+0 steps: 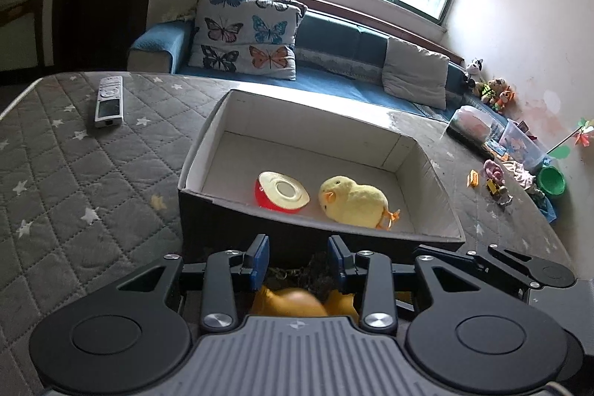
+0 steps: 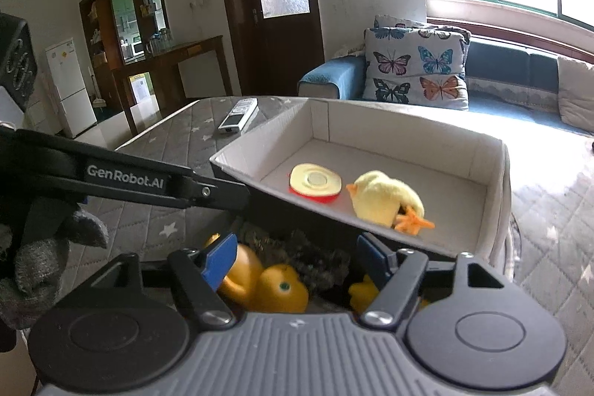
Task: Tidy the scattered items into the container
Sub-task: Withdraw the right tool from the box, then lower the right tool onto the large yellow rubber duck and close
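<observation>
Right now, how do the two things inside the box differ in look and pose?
The chick is a soft, pale yellow plush; the red disc looks hard, with a cream top and a round centre. The chick lies on its side, orange feet toward the near wall; the disc sits tilted. The chick is the bulkier of the two, the disc flatter. Both lie on the floor of the box, side by side near its front wall, not touching.

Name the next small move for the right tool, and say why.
Probably close the right tool on the yellow duck toy: its jaws stand open around the toy, which lies outside the box, while the plush chick and red lid are already inside.
</observation>
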The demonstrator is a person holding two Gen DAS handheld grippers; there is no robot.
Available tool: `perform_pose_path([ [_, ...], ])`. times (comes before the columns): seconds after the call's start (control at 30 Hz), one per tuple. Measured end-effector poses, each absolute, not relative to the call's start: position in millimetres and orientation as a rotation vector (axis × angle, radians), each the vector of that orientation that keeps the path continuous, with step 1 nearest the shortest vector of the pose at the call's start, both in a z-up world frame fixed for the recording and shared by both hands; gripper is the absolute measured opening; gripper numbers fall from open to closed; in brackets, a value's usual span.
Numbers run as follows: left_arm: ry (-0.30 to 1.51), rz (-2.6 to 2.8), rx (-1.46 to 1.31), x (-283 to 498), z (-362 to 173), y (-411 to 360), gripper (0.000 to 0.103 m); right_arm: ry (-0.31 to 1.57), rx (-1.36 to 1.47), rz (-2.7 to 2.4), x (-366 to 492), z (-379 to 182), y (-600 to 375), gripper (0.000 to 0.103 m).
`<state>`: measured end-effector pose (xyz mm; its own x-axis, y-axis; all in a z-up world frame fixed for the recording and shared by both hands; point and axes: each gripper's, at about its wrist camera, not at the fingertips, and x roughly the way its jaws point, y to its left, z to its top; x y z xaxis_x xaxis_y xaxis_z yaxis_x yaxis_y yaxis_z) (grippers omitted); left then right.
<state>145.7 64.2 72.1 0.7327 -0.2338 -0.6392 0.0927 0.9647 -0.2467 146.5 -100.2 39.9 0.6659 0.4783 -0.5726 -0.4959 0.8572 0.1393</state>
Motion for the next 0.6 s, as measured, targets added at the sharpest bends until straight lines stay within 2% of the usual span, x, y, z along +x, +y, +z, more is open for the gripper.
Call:
perform_pose_path([
  [0.2, 0.714, -0.157, -0.182, 127, 66, 62, 0.038, 0.655, -0.019, 0.546, 134, 30, -102, 0.078],
  [0.6, 0.730, -0.131, -0.147, 105, 49, 64, 0.038, 0.705, -0.022, 0.544, 122, 8, -106, 0.079],
])
